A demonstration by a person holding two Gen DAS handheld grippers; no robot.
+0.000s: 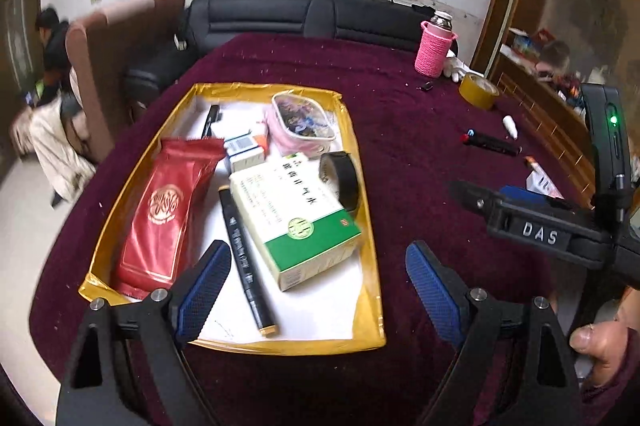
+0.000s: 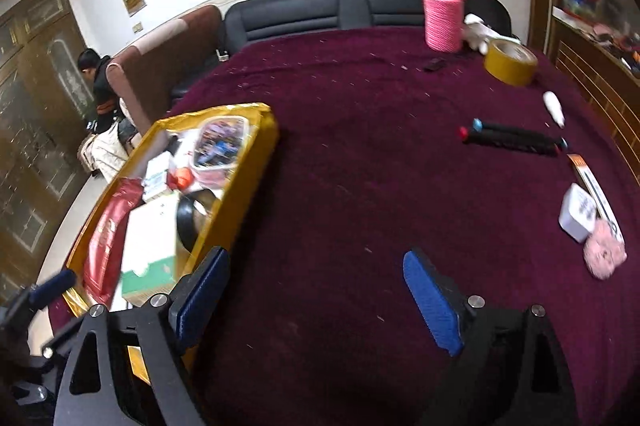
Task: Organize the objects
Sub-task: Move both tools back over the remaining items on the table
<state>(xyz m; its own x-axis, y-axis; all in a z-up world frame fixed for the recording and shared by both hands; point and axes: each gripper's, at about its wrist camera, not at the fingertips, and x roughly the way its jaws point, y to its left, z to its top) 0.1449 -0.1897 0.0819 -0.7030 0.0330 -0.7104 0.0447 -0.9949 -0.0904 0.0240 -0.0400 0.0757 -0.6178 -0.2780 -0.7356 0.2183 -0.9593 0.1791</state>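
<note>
A yellow-rimmed tray [image 1: 362, 161] on the maroon cloth holds a red packet [image 1: 164, 214], a green and white box [image 1: 296, 222], a black marker [image 1: 246, 262], a black tape roll [image 1: 344, 179], a pink pouch [image 1: 300, 123] and small boxes. My left gripper [image 1: 318, 290] is open and empty above the tray's near edge. My right gripper [image 2: 316, 300] is open and empty over bare cloth, right of the tray [image 2: 256, 161]. Loose on the cloth at the right lie black markers [image 2: 512, 137], a white bottle [image 2: 554, 109], a white box [image 2: 578, 211] and a pink fluffy item [image 2: 604, 254].
A pink-sleeved flask [image 2: 444, 15] and a yellow tape roll [image 2: 510, 61] stand at the far right. A black sofa [image 2: 320, 11] lies behind the table. A wooden shelf [image 2: 592, 65] is on the right. A person [image 2: 100, 81] sits at the left.
</note>
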